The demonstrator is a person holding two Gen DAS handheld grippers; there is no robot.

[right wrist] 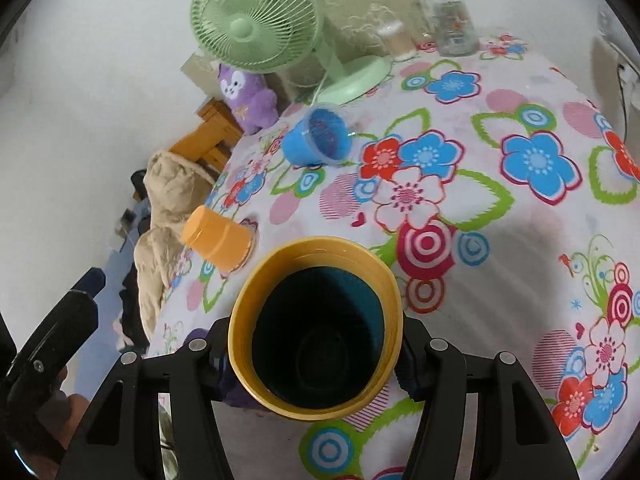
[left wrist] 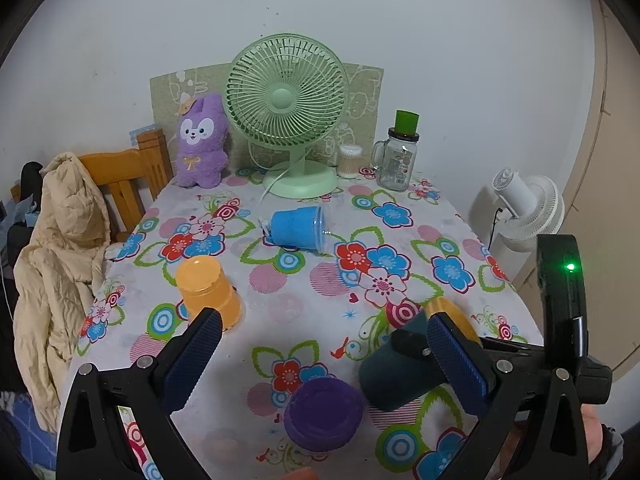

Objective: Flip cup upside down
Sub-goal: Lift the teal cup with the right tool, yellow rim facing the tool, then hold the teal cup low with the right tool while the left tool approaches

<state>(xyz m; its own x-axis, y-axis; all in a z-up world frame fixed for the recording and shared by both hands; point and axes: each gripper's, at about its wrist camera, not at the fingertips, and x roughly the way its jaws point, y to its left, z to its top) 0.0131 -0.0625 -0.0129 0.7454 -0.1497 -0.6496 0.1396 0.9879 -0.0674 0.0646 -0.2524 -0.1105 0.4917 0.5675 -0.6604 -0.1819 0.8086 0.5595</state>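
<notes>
My right gripper [right wrist: 316,354] is shut on a dark teal cup with a yellow rim [right wrist: 316,332], mouth toward the camera, held on its side above the floral tablecloth [right wrist: 500,240]. That cup [left wrist: 394,372] and the right gripper holding it show in the left wrist view at lower right. My left gripper [left wrist: 320,352] is open and empty, above the near table. A purple cup [left wrist: 323,414] stands upside down below it. An orange cup [left wrist: 208,286] [right wrist: 218,240] stands upside down at left. A blue cup [left wrist: 298,229] [right wrist: 318,136] lies on its side mid-table.
At the back stand a green desk fan [left wrist: 286,116], a purple plush rabbit [left wrist: 200,144], a glass jar with a green lid [left wrist: 396,158] and a small clear container [left wrist: 350,160]. A wooden chair with a beige jacket [left wrist: 60,256] is at left, a white fan [left wrist: 524,208] at right.
</notes>
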